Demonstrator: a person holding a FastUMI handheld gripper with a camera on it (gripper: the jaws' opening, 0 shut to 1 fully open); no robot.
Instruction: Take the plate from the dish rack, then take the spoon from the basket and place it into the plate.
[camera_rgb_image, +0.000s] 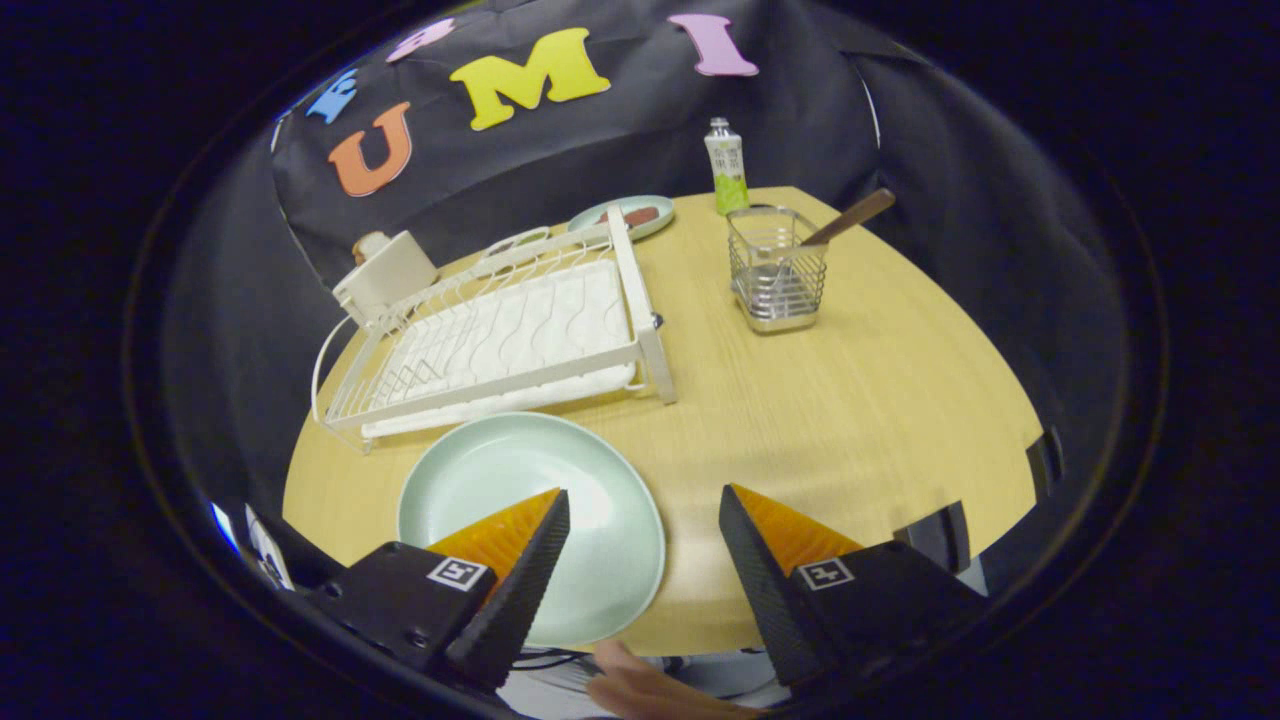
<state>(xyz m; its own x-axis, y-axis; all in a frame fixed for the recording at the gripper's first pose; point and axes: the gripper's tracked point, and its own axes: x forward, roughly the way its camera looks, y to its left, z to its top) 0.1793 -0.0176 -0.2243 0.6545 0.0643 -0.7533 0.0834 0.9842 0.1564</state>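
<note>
Gripper (640, 520) fingers apart, left one hides part of plate (520, 480).

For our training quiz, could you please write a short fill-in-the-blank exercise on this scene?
1. The pale green plate lies flat on the ____, just in front of the white dish rack.
2. The spoon with the brown handle stands in the wire ____.
3. The tongs are ____, holding nothing.
4. One finger of the tongs overlaps the ____ in the view.

Missing words: table; basket; open; plate
</note>
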